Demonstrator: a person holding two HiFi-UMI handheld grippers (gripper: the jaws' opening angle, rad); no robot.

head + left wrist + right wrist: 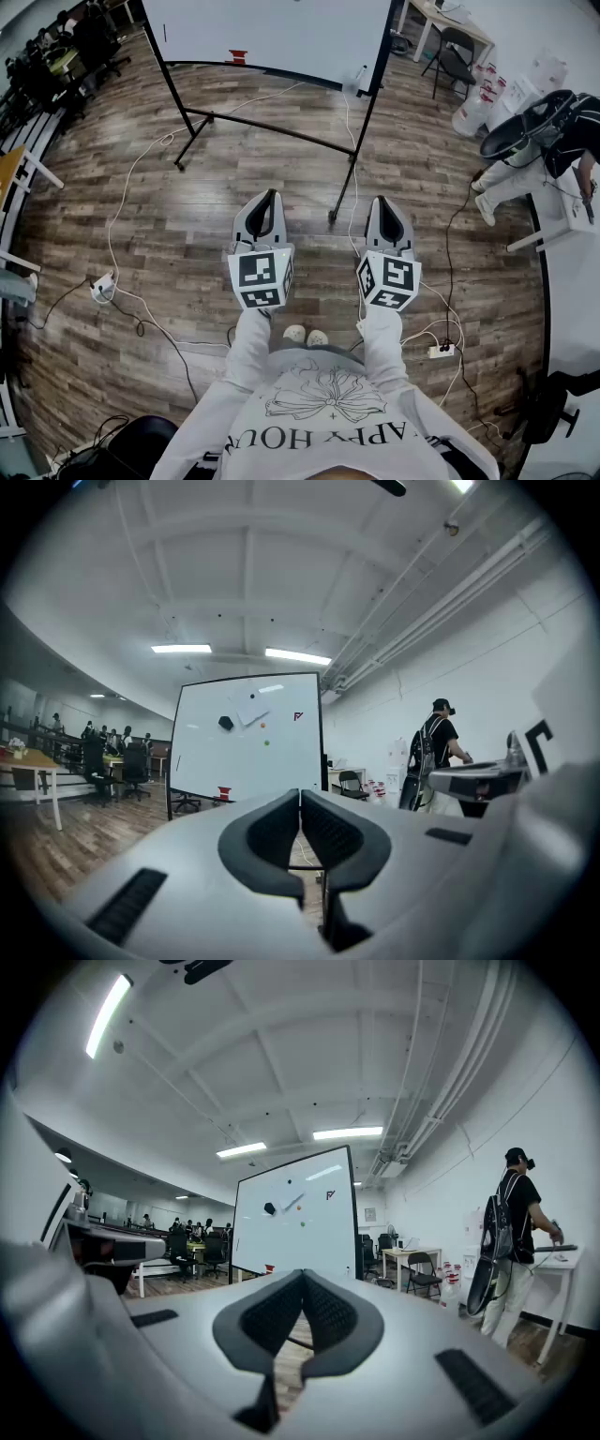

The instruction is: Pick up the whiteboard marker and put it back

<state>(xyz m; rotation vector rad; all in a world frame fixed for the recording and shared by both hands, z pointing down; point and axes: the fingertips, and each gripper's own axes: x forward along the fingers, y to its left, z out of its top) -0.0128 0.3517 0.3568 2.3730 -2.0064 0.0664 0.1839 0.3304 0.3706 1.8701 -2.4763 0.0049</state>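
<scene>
The whiteboard (272, 28) stands on its black wheeled frame a few steps ahead of me on the wooden floor. A small red object (238, 56) sits on its tray. A thin dark stick (164, 33) near the board's left edge may be the marker, but it is too small to tell. The left gripper view shows the whiteboard (248, 738) with a black eraser (226, 722) stuck to it. My left gripper (272, 196) (300, 795) and right gripper (382, 201) (302, 1275) are held level side by side, pointing at the board. Both are shut with nothing in them.
White and black cables (122, 216) run across the floor, with a power strip (441, 351) at the right. A person (539, 141) stands at a white table on the right. A folding chair (455, 58) and desk are behind the board, and office chairs (89, 42) at the far left.
</scene>
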